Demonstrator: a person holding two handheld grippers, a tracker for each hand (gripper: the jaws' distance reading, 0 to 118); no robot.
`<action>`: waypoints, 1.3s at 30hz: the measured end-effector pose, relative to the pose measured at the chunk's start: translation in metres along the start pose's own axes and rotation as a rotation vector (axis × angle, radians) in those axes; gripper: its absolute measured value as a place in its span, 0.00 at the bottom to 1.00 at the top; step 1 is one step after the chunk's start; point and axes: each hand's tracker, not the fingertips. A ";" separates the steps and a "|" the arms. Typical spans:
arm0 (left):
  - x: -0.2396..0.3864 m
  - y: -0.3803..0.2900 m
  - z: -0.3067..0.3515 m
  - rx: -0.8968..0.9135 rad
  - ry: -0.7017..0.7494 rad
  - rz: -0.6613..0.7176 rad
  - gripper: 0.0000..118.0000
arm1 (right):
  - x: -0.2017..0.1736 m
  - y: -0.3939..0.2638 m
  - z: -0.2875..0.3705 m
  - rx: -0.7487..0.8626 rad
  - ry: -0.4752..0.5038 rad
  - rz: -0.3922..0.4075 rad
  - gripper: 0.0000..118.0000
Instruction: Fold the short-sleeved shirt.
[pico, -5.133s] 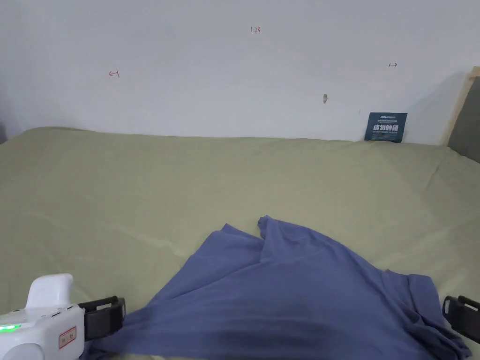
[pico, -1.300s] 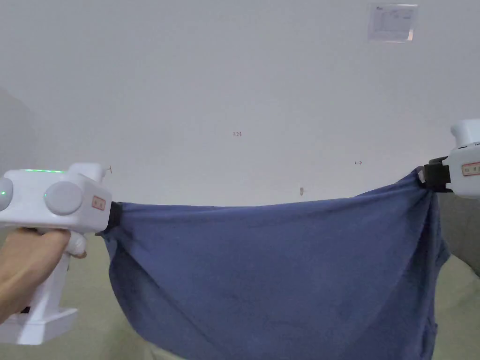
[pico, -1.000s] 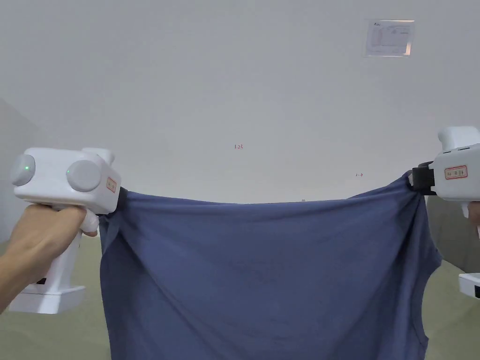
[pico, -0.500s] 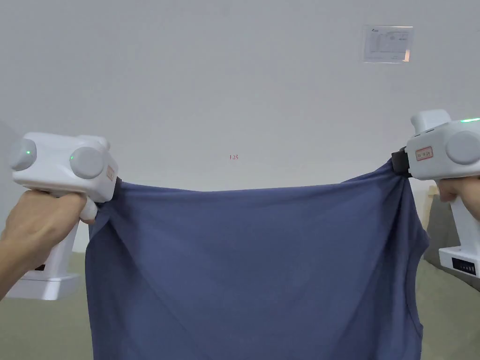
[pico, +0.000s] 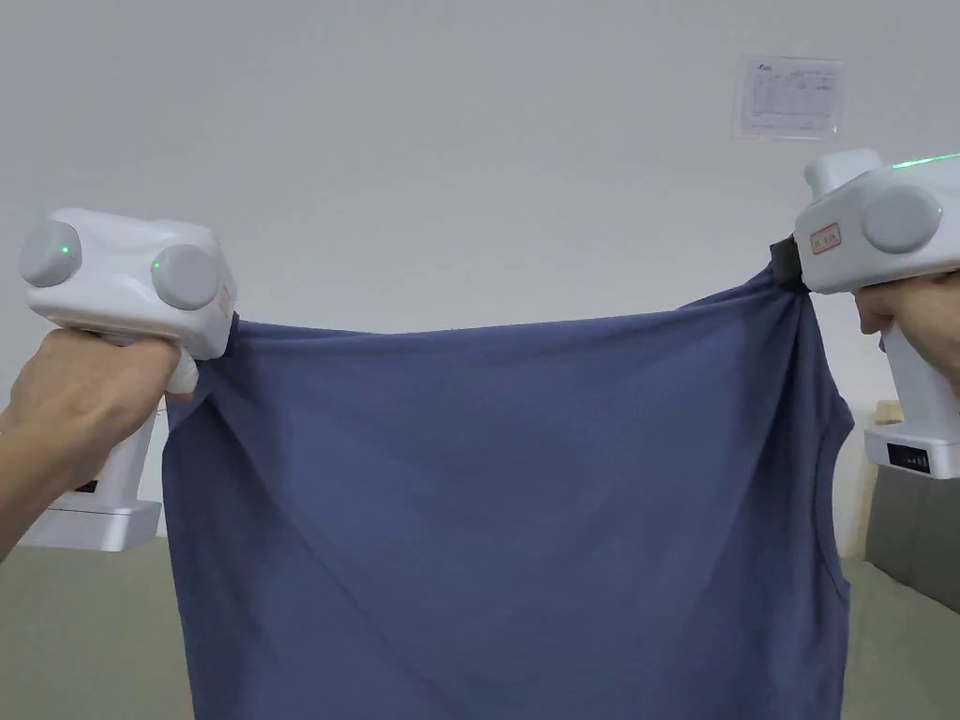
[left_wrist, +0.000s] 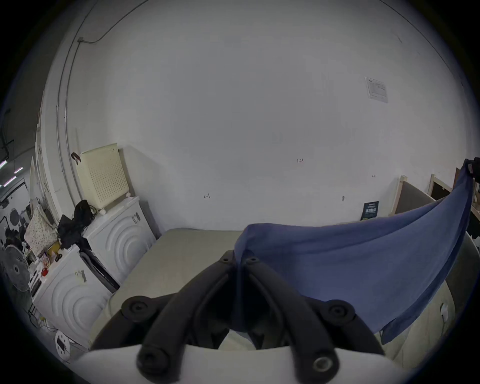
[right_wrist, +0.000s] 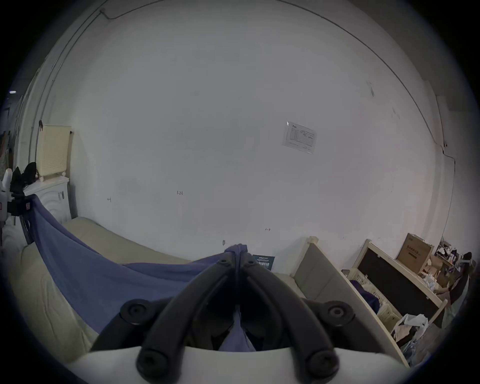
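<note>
1. In the head view the blue shirt (pico: 506, 506) hangs spread in the air over the bed (pico: 75, 637); its lower part is cut off by the frame edge.
2. The left tool (pico: 231, 330) and the right tool (pico: 784, 264) have their jaw tips hidden behind the white housings there.
3. The left gripper view shows the left tool (left_wrist: 238, 261) clamped on a bunched shirt corner (left_wrist: 337, 259).
4. The right gripper view shows the right tool (right_wrist: 237, 256) pinching the other corner (right_wrist: 104, 275).
</note>
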 end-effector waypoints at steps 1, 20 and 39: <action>0.002 0.000 -0.007 0.001 0.007 0.003 0.01 | -0.002 0.000 -0.007 0.000 0.000 -0.001 0.03; 0.033 -0.177 -0.109 -0.226 -0.083 -0.012 0.01 | -0.035 -0.220 -0.063 -0.270 0.089 -0.091 0.03; -0.028 -0.448 0.067 -0.450 -0.188 -0.062 0.01 | -0.037 -0.478 0.205 -0.556 0.201 -0.169 0.03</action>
